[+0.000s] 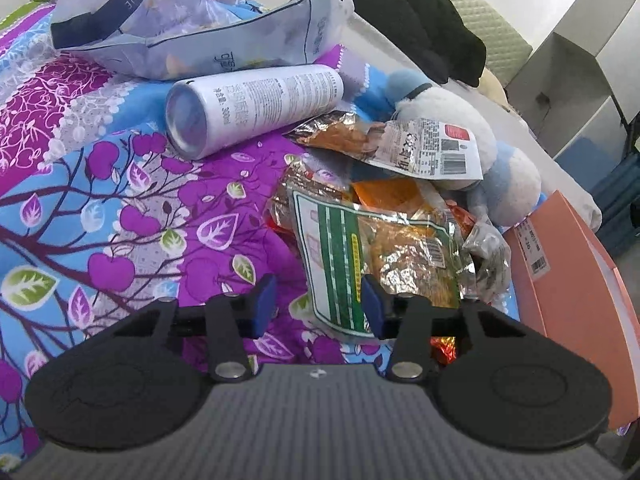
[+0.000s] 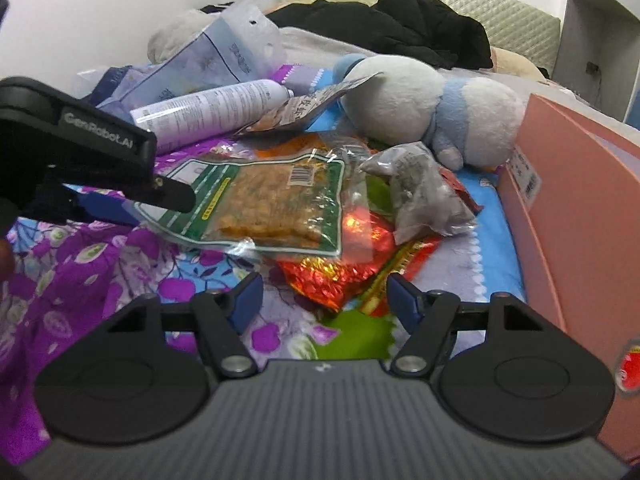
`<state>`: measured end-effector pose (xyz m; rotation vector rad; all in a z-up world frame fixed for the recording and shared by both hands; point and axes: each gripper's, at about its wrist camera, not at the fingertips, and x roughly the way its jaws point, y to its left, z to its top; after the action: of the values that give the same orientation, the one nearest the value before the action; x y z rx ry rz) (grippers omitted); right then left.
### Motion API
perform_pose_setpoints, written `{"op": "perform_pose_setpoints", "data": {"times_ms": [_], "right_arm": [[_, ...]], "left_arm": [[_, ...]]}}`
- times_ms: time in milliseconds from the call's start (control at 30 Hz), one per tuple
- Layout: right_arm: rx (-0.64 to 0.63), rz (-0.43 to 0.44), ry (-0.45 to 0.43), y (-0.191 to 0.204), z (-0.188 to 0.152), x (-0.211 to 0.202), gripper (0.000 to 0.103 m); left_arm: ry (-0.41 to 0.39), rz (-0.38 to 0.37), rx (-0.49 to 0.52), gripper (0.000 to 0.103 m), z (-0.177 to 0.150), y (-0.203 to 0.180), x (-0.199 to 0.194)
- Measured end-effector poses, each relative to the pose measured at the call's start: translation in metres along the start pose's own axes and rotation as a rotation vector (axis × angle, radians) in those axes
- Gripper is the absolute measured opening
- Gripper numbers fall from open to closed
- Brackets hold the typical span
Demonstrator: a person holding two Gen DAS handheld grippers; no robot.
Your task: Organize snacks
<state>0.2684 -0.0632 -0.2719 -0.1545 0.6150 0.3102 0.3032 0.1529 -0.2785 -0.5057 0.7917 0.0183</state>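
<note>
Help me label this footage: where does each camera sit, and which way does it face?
Left wrist: rides the left tongs, angled down at the green-edged snack pack, whose edge lies between its blue pads; only the tongs show.
Right wrist: rides the right tongs, angled down over the red foil packs; the left tongs enter from the left.
Shared: the green-edged pack, white spray can, plush toy, pink box.

We see a bed with a purple-and-blue floral bedspread [image 2: 80, 276], and behind it a cream quilted headboard [image 2: 516, 20] against a plain white wall [image 2: 120, 0]. To the right of the headboard stands a grey shelving unit [image 2: 600, 32], and black clothing [image 2: 400, 28] lies heaped just in front of the headboard.
</note>
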Motion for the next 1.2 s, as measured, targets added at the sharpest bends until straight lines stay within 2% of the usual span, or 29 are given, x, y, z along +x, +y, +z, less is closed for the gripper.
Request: {"op": "perform_pose_setpoints", "data": {"times_ms": [33, 133, 167, 200, 400, 500, 800, 1200], "right_arm": [[0.001, 0.002, 0.008, 0.002, 0.002, 0.003, 0.071], [-0.011, -0.021, 0.005, 0.009, 0.005, 0.011, 0.075], [-0.018, -0.037, 0.01, 0.011, 0.006, 0.014, 0.075], [-0.02, -0.053, 0.012, 0.013, 0.006, 0.016, 0.075], [-0.001, -0.101, 0.02, 0.013, 0.01, 0.018, 0.067], [0.005, -0.094, 0.023, 0.011, 0.009, 0.014, 0.063], [0.0, -0.055, 0.029, 0.008, -0.002, -0.016, 0.063], [-0.043, -0.003, 0.044, -0.006, -0.033, -0.077, 0.063]], "left_arm": [[0.0, -0.005, -0.006, 0.046, 0.001, 0.001, 0.001], [0.005, -0.024, -0.016, 0.03, 0.002, 0.003, 0.003], [0.003, -0.026, -0.018, 0.017, 0.002, 0.003, 0.003], [0.0, -0.037, -0.024, 0.01, 0.002, 0.004, 0.003], [-0.019, -0.074, -0.02, 0.005, 0.001, 0.0, -0.004], [-0.023, -0.085, -0.033, 0.004, -0.001, 0.0, -0.011], [-0.04, -0.101, -0.051, 0.004, -0.011, -0.001, -0.049], [-0.057, -0.001, -0.082, 0.004, -0.039, 0.012, -0.104]]}}
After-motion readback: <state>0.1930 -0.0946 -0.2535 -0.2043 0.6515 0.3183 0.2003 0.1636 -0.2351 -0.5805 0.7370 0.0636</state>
